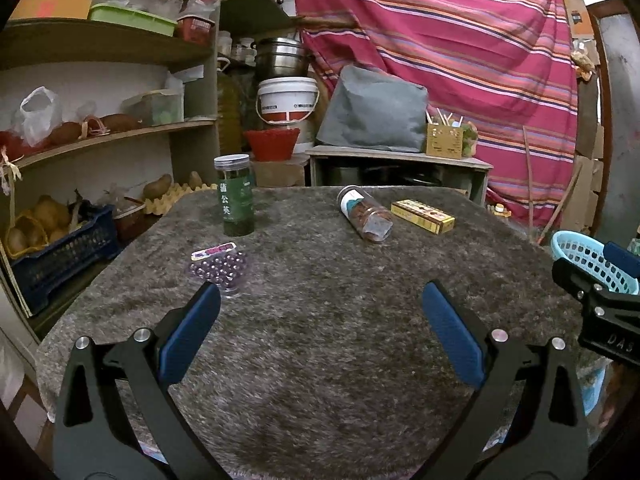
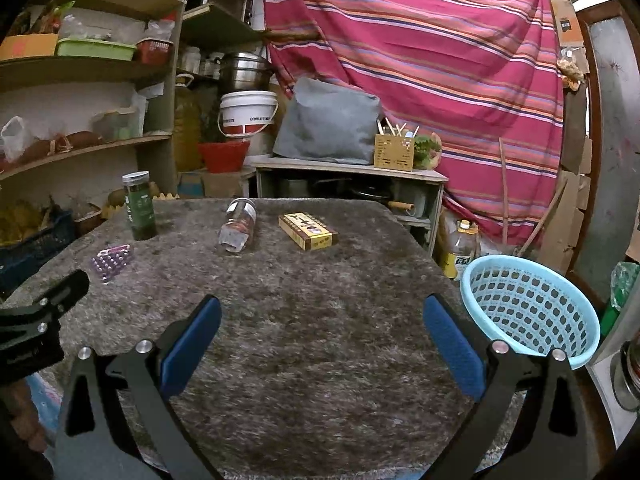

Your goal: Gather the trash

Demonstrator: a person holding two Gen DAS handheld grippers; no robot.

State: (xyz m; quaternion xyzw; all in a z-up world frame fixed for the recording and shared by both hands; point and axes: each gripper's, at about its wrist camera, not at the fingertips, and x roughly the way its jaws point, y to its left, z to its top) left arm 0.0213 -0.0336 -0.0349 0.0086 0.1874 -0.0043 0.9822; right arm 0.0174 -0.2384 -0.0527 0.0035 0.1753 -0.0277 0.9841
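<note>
We hold the left gripper (image 1: 321, 308) and right gripper (image 2: 322, 320) spread and empty above the table's (image 2: 320, 360) near edge, since the jar (image 2: 139, 206), bottle (image 2: 239, 224), box (image 2: 307, 230) and blister pack (image 2: 111, 261) lie along its far and left edges, with the basket (image 2: 528, 304) waiting off its right edge.

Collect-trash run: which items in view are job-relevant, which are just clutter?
Job:
green jar, upright
clear jar, on its side
yellow box
purple blister pack
blue basket, at table edge

Clutter:
white bucket
red basket
shelf produce
oil bottle
</note>
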